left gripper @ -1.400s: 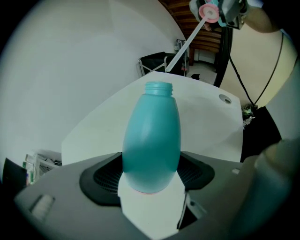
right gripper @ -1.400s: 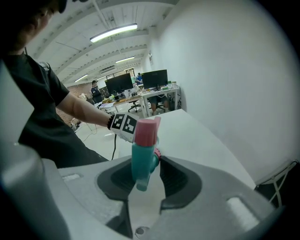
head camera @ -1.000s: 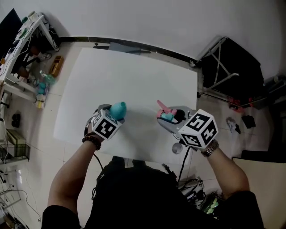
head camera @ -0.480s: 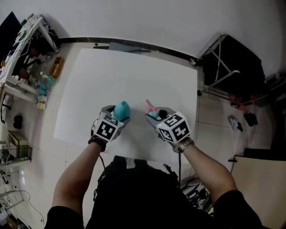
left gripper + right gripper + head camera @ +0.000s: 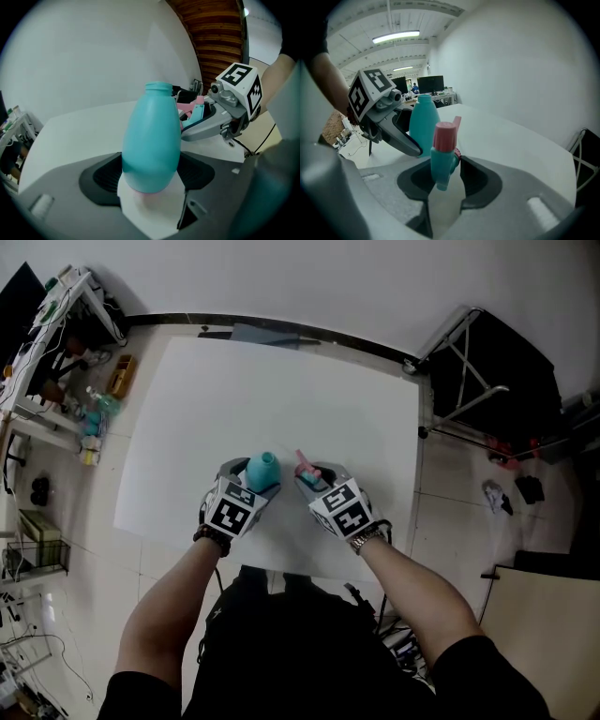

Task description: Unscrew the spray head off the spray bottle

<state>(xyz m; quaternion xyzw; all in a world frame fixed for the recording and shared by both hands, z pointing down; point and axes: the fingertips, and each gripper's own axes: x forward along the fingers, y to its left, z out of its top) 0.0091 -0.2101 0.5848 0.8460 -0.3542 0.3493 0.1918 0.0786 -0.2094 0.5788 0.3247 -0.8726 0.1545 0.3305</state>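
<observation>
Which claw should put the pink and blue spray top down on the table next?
Right, most likely. The right claw grips the detached spray head above the white table, so it only needs to lower and let go. The left claw is busy holding the teal spray bottle, its neck open.

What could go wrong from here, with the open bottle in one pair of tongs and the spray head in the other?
1. The bottle in the left tongs has an open neck; if tipped, any liquid inside could spill onto the table.
2. The right tongs pinch only the narrow spray head, which might slip out.
3. The two tongs are close together and could knock each other.
</observation>
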